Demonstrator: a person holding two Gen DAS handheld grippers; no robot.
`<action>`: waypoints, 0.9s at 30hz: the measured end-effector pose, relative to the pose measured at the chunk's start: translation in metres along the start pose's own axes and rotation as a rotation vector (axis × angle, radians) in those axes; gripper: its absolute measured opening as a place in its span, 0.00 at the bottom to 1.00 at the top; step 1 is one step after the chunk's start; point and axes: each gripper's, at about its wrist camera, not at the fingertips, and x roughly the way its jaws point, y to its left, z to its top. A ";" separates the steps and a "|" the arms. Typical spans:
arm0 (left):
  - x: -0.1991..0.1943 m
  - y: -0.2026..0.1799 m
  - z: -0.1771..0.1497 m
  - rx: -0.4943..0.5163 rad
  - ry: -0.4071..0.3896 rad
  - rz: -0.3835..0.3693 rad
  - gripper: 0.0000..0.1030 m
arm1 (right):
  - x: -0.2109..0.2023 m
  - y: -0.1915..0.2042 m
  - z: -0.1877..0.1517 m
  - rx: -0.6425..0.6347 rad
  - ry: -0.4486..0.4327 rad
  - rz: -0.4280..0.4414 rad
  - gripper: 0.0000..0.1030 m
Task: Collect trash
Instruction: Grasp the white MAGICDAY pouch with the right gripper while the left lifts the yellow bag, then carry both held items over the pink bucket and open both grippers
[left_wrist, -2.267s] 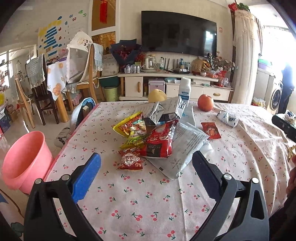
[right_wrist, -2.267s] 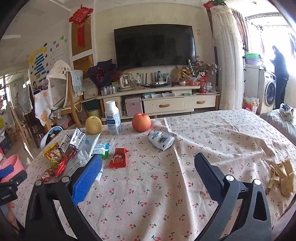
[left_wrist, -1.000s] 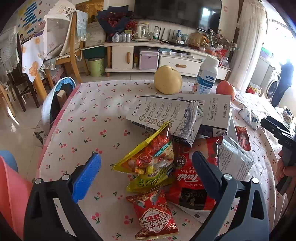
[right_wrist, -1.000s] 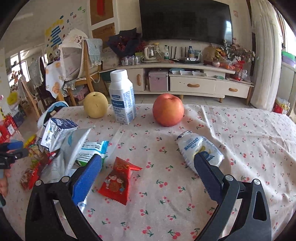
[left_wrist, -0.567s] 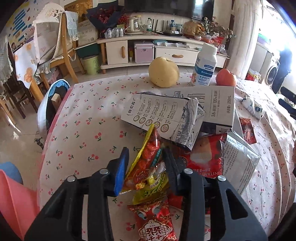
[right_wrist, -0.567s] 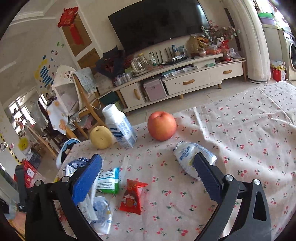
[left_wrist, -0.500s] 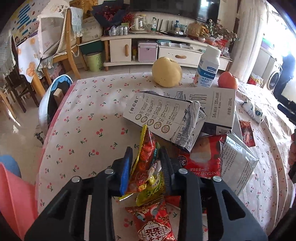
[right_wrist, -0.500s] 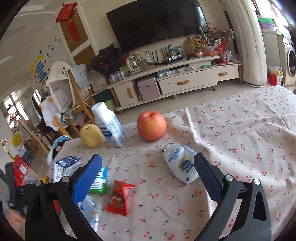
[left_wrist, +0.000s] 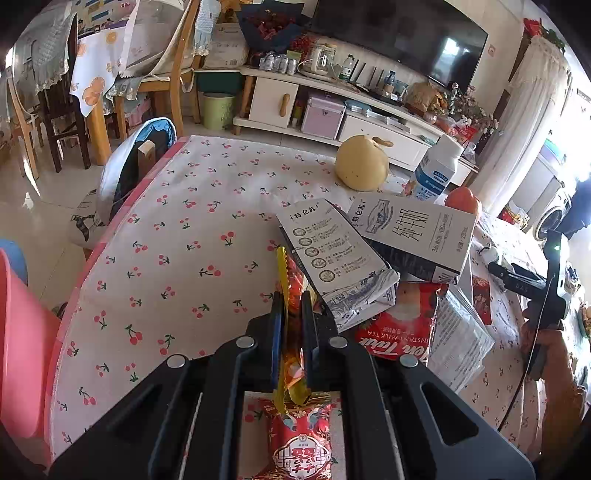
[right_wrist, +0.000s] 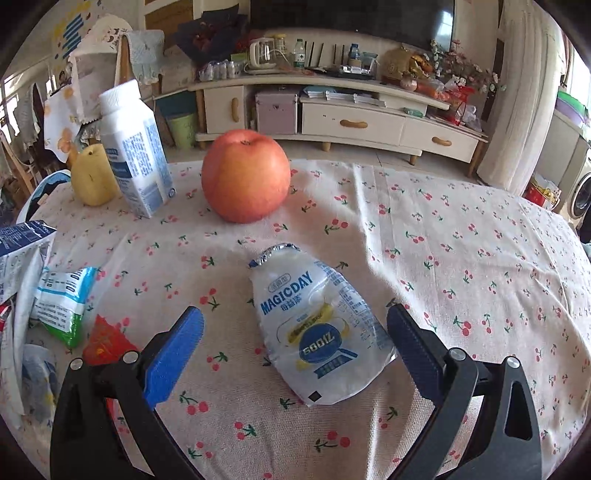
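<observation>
Left claw (left_wrist: 293, 314) closed on yellow wrapper (left_wrist: 286, 291).

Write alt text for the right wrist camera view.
The open right gripper straddles a crumpled white MAGICDAY drink pouch on a cherry-print tablecloth. Behind stand a red apple and white milk bottle.

left tool (left_wrist: 292, 310) clamped, right tool (right_wrist: 294, 325) spread wide

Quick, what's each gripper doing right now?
Left gripper: shut on the yellow snack wrapper.
Right gripper: open, holding nothing, white MAGICDAY pouch between its fingers.
</observation>
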 end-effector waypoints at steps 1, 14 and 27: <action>0.000 0.001 0.002 -0.006 0.001 -0.006 0.10 | 0.000 0.001 0.000 -0.005 0.003 0.004 0.87; -0.014 0.011 0.005 -0.044 -0.029 -0.098 0.10 | -0.021 0.026 -0.021 0.005 -0.004 0.096 0.61; -0.052 0.042 0.009 -0.118 -0.105 -0.180 0.10 | -0.117 0.083 -0.051 0.117 -0.143 0.282 0.61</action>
